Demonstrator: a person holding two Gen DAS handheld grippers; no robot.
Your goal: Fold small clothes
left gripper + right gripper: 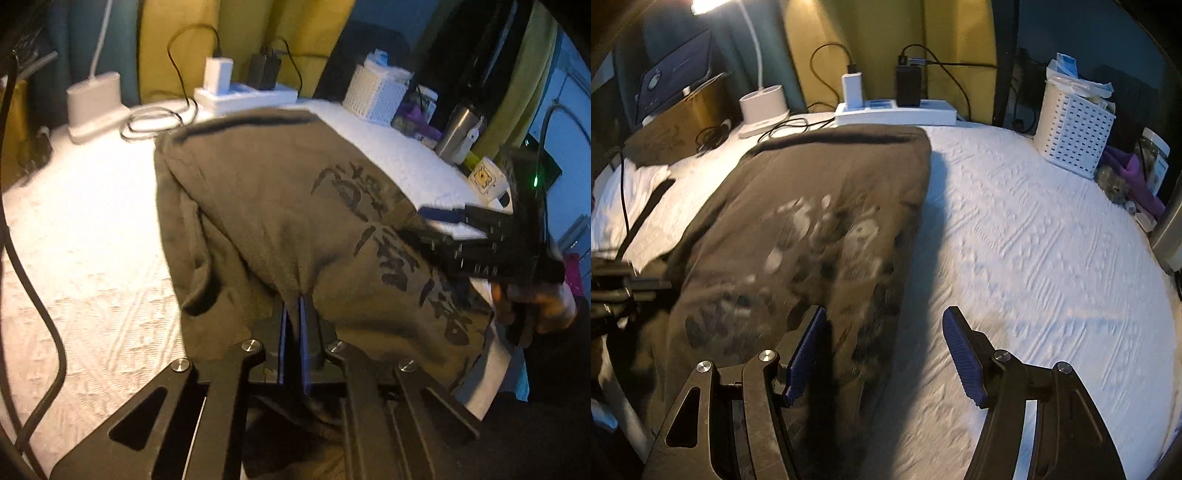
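An olive-brown T-shirt (280,206) with dark printed characters lies on the white textured cover. My left gripper (295,306) is shut on a pinch of its near edge and lifts the cloth a little. In the right wrist view the same shirt (812,221) lies left of centre, its print blurred. My right gripper (884,332) is open and empty, its blue pads over the shirt's right edge and the bare cover. The right gripper also shows at the right of the left wrist view (480,240), held by a hand.
A white power strip (894,110) with chargers, a white lamp base (762,107) and cables stand along the back. A white perforated basket (1071,140), a steel tumbler (460,133) and small items stand at the right. White cover (1034,240) spreads right of the shirt.
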